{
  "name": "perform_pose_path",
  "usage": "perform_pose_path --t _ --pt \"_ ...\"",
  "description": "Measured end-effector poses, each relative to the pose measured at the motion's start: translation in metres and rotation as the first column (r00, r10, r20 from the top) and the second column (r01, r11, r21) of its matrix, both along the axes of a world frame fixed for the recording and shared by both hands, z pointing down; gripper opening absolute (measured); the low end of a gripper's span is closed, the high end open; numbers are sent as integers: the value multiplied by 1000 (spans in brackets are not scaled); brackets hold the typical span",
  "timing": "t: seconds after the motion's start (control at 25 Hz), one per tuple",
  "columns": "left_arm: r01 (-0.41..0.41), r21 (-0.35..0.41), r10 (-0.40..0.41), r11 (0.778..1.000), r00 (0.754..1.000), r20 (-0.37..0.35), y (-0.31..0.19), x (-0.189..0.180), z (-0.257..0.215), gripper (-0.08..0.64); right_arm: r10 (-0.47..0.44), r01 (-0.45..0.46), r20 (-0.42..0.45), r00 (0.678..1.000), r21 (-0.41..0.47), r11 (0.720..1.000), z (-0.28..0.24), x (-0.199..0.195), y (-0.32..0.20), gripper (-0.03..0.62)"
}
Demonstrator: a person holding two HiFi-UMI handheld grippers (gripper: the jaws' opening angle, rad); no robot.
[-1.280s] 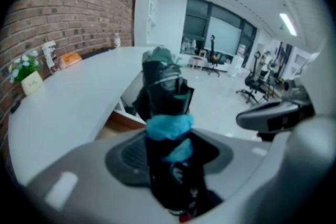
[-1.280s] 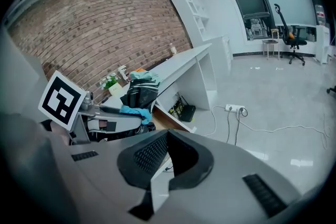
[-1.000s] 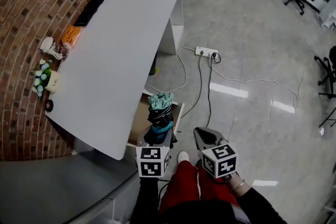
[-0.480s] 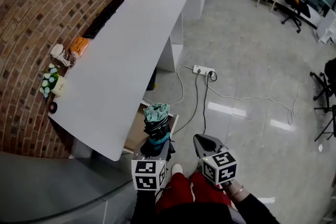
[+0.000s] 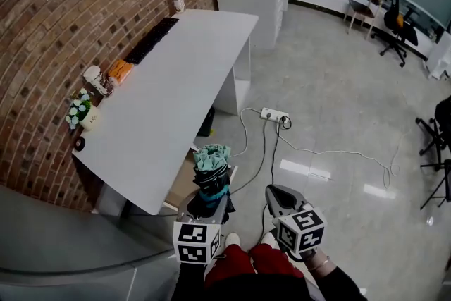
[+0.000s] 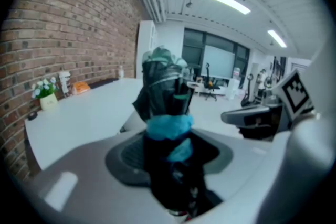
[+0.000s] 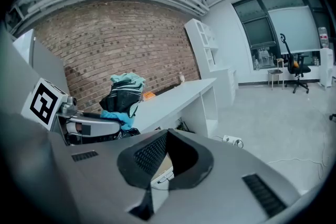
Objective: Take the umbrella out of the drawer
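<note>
A folded umbrella [image 5: 211, 169], black with a teal strap and a pale green top, stands upright between the jaws of my left gripper [image 5: 209, 198], which is shut on its lower part. In the left gripper view the umbrella [image 6: 163, 92] fills the middle, rising out of the left gripper [image 6: 169, 165]. Below and behind it the open wooden drawer [image 5: 183, 178] juts from under the white desk [image 5: 176, 81]. My right gripper [image 5: 280, 198] hangs beside it to the right, shut and holding nothing. The right gripper [image 7: 165, 157] view shows the umbrella [image 7: 122, 94] at its left.
On the desk along the brick wall lie a black keyboard [image 5: 150, 41], an orange pack [image 5: 120, 70], a flower pot [image 5: 82, 113] and a bottle [image 5: 177, 2]. A power strip [image 5: 275, 113] and cables lie on the glossy floor. My red trousers [image 5: 243, 261] and shoes are below the grippers.
Both grippers have risen, and the umbrella has come up with the left one, away from the drawer. The right gripper stays shut and holds nothing.
</note>
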State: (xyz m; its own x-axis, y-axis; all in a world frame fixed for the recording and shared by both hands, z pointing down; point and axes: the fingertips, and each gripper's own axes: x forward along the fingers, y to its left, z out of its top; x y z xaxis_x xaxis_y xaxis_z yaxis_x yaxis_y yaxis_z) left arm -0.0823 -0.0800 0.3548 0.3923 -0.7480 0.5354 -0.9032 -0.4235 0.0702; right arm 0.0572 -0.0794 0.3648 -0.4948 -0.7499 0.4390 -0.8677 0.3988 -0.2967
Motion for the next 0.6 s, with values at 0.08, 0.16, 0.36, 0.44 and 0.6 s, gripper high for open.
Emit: perform_pose_path --t 0.08,0.16,0.36,0.44,0.6 --pt "4 17 -4 1000 1000 1 4 2 -7 218 -2 2 -1 1000 27 1000 -8 4 1 -2" --pt "8 32 -8 999 1000 2 10 5 -12 218 -2 3 -4 1000 60 998 -16 10 2 -2" --pt "12 68 -11 998 1000 -8 23 19 -28 218 -11 10 10 1000 115 993 -35 24 7 -2" --pt "16 79 -15 997 1000 -9 26 24 -34 218 -20 19 8 1000 130 991 -40 29 8 -2" --pt "35 106 -34 994 999 -11 30 32 -47 218 -41 40 -1 999 165 986 -49 39 9 -2"
